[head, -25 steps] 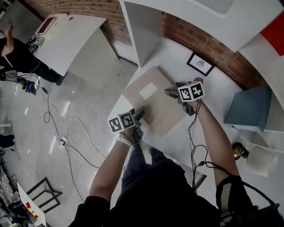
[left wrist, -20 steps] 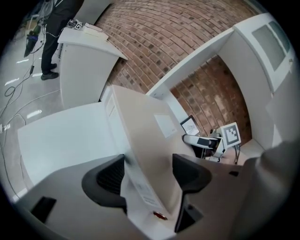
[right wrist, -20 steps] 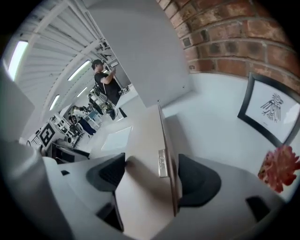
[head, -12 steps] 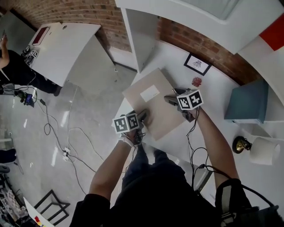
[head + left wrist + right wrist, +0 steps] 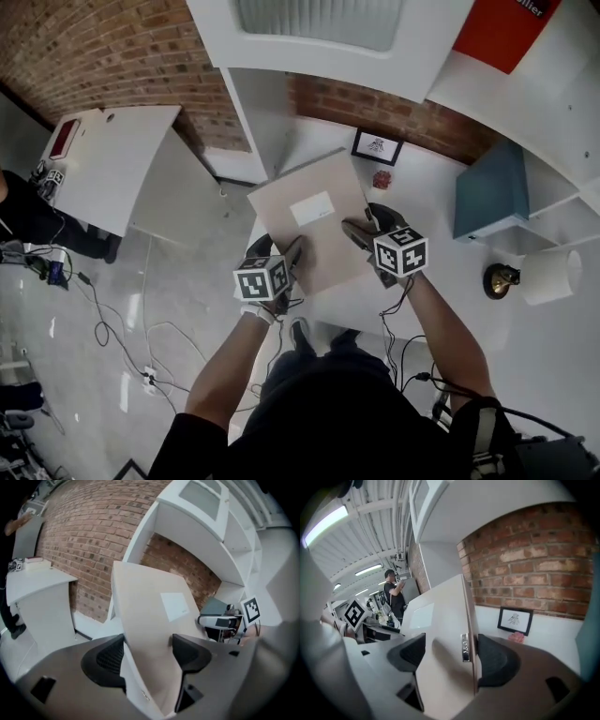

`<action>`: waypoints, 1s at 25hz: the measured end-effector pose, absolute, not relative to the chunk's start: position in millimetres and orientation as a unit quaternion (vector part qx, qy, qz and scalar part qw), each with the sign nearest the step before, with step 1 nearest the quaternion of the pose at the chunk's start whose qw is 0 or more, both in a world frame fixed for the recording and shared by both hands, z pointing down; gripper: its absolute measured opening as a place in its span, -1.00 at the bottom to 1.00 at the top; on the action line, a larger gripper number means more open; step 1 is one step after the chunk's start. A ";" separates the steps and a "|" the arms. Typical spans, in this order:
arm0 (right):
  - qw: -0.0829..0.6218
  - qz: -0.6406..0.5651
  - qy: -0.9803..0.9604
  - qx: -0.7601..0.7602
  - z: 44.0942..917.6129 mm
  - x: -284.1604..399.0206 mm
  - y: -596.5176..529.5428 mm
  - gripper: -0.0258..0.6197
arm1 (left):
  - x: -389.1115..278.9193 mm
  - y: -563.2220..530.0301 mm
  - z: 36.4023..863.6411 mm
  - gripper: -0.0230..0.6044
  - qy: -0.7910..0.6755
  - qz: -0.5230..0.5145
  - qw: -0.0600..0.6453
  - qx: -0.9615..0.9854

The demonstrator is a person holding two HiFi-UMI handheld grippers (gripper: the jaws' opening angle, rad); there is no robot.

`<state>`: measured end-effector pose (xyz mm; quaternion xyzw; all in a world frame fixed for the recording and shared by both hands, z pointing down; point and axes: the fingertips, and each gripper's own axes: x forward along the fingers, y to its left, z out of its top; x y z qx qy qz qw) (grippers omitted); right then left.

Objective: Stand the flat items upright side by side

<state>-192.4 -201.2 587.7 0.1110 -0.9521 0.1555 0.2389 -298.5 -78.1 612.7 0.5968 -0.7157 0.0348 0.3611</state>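
Item: one folder (image 5: 314,225), flat, beige, stiff-boarded, with a white label (image 5: 311,208) on its upper face and a small metal clasp (image 5: 465,648) on the edge nearest the right gripper. Location: held over the near left part of the white table (image 5: 450,253), tilted, with its far end higher; whether any edge touches the table cannot be told. Grip: left gripper (image 5: 286,258) is clamped on the near left edge, pads on either face; right gripper (image 5: 361,230) is clamped on the right edge beside the clasp, its jaws wide because the folder is thick. Step in hand, as judged: raising the folder from lying flat toward standing. Next move, as judged: both grippers must turn it together onto one long edge and set it down against a support, probably the white upright panel (image 5: 267,122) behind, without letting it twist or slip. Handling note: smooth boards, likely to slide in the pads if tipped fast. No second flat item is in view.
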 end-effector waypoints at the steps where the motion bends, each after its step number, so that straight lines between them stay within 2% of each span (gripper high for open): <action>1: 0.218 0.154 -0.956 0.125 575.0 -184.7 -201.1 0.14 | -295.5 -81.9 602.5 0.04 -0.713 0.042 0.341 0.611; 5: 0.170 0.133 -0.963 0.162 540.1 -156.9 -193.4 0.11 | -285.4 -90.2 566.9 0.04 -0.708 0.069 0.260 0.653; 11: 0.189 0.093 -0.958 0.193 547.0 -129.4 -172.3 0.15 | -273.0 -100.1 538.4 0.04 -0.689 0.123 0.167 0.694; 18: 0.191 0.105 -0.950 0.221 588.3 -101.9 -153.1 0.14 | -254.6 -97.5 555.7 0.04 -0.662 0.163 0.129 0.720; 22: 0.174 0.079 -0.955 0.225 594.8 -93.6 -147.6 -0.03 | -253.1 -85.7 568.1 0.04 -0.658 0.169 0.112 0.725; 25: 0.179 0.087 -0.959 0.202 600.8 -88.4 -144.3 -0.07 | -251.6 -78.1 570.5 0.04 -0.661 0.169 0.102 0.724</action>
